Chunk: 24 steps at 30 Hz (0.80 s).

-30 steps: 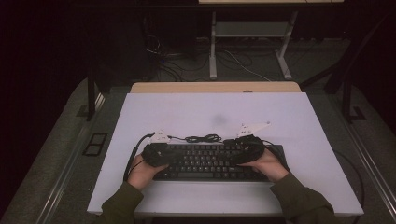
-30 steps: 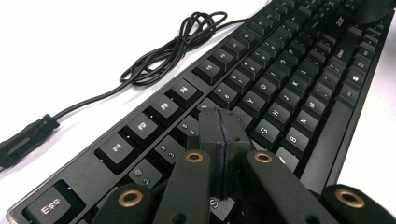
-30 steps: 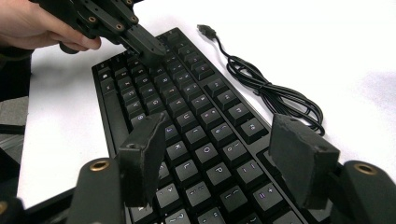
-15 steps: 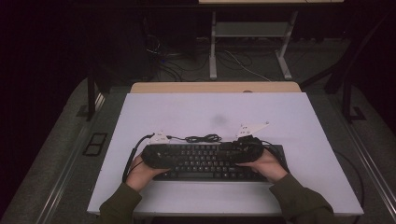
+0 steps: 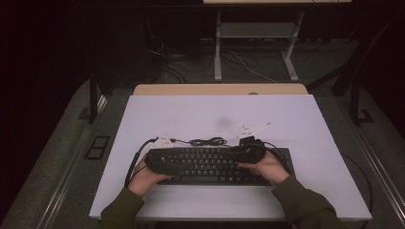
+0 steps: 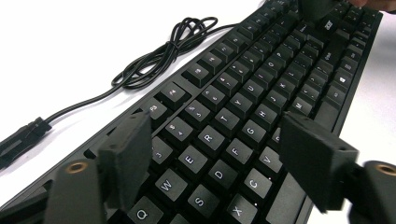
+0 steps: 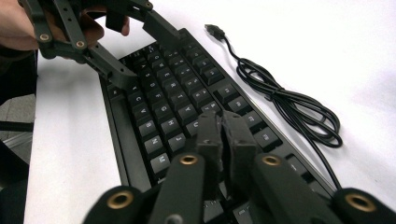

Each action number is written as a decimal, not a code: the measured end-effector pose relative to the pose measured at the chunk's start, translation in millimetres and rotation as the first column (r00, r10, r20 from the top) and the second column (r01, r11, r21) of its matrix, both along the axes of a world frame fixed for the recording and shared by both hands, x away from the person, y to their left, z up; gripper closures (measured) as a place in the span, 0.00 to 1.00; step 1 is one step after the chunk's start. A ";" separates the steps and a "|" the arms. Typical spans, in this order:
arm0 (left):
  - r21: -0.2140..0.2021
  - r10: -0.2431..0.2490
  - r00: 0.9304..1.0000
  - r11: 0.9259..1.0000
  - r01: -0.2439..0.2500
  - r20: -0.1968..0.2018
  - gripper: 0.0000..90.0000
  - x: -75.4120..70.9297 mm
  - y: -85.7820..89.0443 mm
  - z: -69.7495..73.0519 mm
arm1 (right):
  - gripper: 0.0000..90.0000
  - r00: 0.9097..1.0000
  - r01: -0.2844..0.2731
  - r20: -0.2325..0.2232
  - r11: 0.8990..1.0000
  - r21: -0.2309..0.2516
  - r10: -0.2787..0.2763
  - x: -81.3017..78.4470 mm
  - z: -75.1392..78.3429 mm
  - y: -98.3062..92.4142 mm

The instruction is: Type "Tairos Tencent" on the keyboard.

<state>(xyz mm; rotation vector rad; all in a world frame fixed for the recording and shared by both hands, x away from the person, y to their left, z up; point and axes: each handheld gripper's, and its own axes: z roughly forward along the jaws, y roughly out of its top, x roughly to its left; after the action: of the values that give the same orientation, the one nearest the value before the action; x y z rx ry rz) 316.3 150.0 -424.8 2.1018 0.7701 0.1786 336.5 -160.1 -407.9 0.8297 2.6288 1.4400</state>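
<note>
A black keyboard [image 5: 210, 164] lies across the near part of the white table [image 5: 286, 119], its black cable [image 5: 205, 141] coiled just behind it. My left gripper [image 6: 222, 158] hangs over the keyboard's left end [image 5: 162, 162], its jaws wide apart above the letter keys, pressing on nothing. They have just been opening. My right gripper [image 7: 224, 126] is over the keyboard's right half [image 5: 246, 152]. Its jaws have just been closing and now meet pad to pad, with nothing between them. The right gripper view also shows the left gripper [image 7: 142, 51], open at the keyboard's far end.
The cable's USB plug [image 7: 214, 29] lies loose on the white tabletop. A wooden table edge [image 5: 219, 89] abuts the far side. Beyond it stand metal frame legs [image 5: 218, 47] and floor cables [image 5: 248, 67]. The table's front edge is just under the person's forearms.
</note>
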 end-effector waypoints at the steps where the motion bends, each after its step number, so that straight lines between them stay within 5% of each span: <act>1: -0.001 0.002 1.000 1.000 -0.002 0.000 0.26 -0.1 -0.3 -0.4 | 0.97 1.000 -0.001 -0.002 1.000 0.003 0.001 0.2 0.3 1.5; 24: 0.011 0.038 0.999 0.999 -0.038 0.019 0.00 1.1 1.8 -2.5 | 0.99 0.998 -0.066 -0.017 0.998 0.006 0.066 -4.8 -6.7 24.3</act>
<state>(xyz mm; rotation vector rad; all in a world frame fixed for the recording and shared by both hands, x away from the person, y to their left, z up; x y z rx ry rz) 317.4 151.8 -427.3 2.0947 0.8004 0.2232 331.6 -135.8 -414.5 0.7667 2.6903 1.4624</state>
